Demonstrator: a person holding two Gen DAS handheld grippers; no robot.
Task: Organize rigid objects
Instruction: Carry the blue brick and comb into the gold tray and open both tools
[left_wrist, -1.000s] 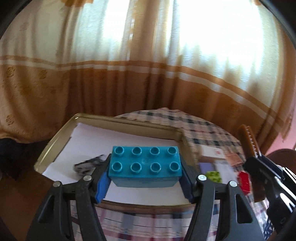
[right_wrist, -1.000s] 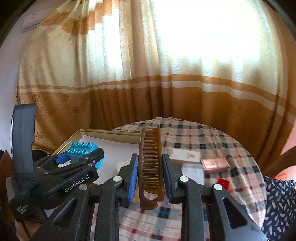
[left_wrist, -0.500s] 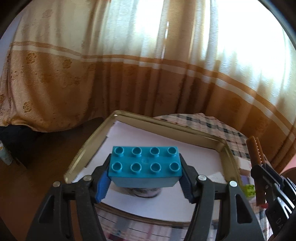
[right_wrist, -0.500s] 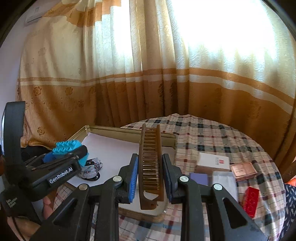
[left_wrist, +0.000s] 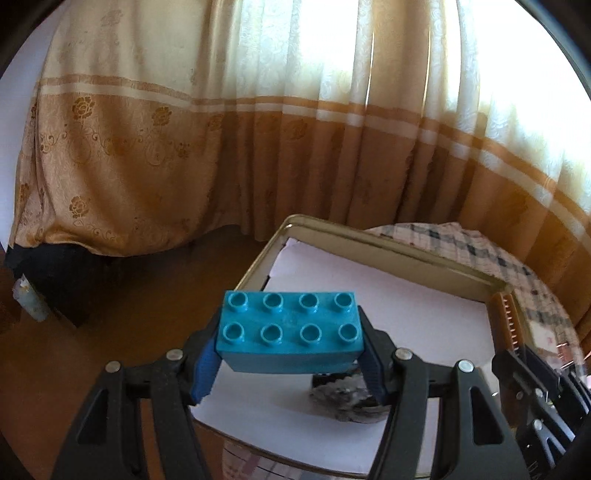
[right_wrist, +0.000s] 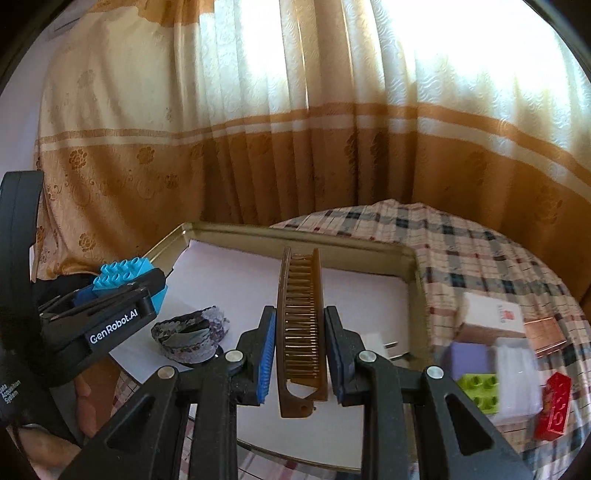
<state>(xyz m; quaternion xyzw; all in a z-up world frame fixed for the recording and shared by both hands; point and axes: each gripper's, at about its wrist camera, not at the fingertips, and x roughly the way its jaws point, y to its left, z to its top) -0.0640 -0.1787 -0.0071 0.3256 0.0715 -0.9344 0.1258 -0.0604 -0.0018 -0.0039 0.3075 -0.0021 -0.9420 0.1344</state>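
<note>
From the left wrist view, the left gripper (left_wrist: 290, 360) is clamped on the long ends of a teal eight-stud brick (left_wrist: 290, 330), carried level with studs up, above the near-left part of the paper-lined metal tray (left_wrist: 388, 245). I'd say the step in hand is setting it down in the tray, and the thing to watch is the dark sequinned band (left_wrist: 343, 400) lying on the paper just below and right of the brick: aim for bare paper to the left of it, keep the brick flat, and only let go once it's sitting on the liner so it doesn't tip. No writing readable in this view. From the right wrist view, the right gripper (right_wrist: 300, 354) is squeezed tight on a brown comb (right_wrist: 301, 332) held on edge, its length running away from the camera over the middle of the tray. Plenty of clear paper right of the band, so I'd lay it down there, parallel to the tray wall, clear of the white plug-like thing (right_wrist: 380, 341) near the right rim. Still out on the checked tablecloth (right_wrist: 476, 251): a green brick (right_wrist: 478, 391), a red brick (right_wrist: 554, 406) and some small boxes. Readable text: "GenRobot.AI" on the left gripper's side, plus small print lower down that looks like "Data Acquisition System", partly cut off.
</note>
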